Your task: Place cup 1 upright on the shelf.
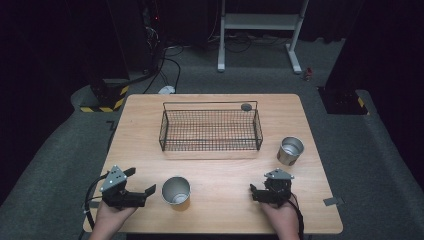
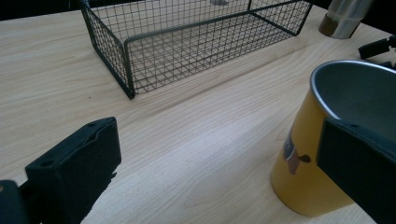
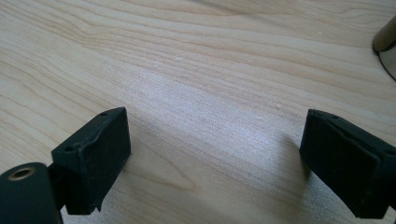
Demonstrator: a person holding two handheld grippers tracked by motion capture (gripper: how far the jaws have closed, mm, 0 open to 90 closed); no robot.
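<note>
My left gripper [image 1: 140, 186] sits at the table's 7 o'clock corner, jaws spread wide, nothing pinched. The yellow cup [image 1: 176, 190] stands upright just beside it at 3 o'clock; in the left gripper view the cup [image 2: 327, 140] sits behind my right-hand jaw, not between the two. My right gripper [image 1: 257, 192] is at 5 o'clock, jaws spread over bare table [image 3: 201, 70], holding nothing. The steel cup [image 1: 290, 150] is upright toward 1 o'clock from it, near the wire basket [image 1: 210, 130], which looks empty.

My guess at the step: grab the yellow cup for the basket. To do it well: swing left so the wall lands between both jaws, grip mid-height, close square, lift straight and clear the basket rim before lowering.
</note>
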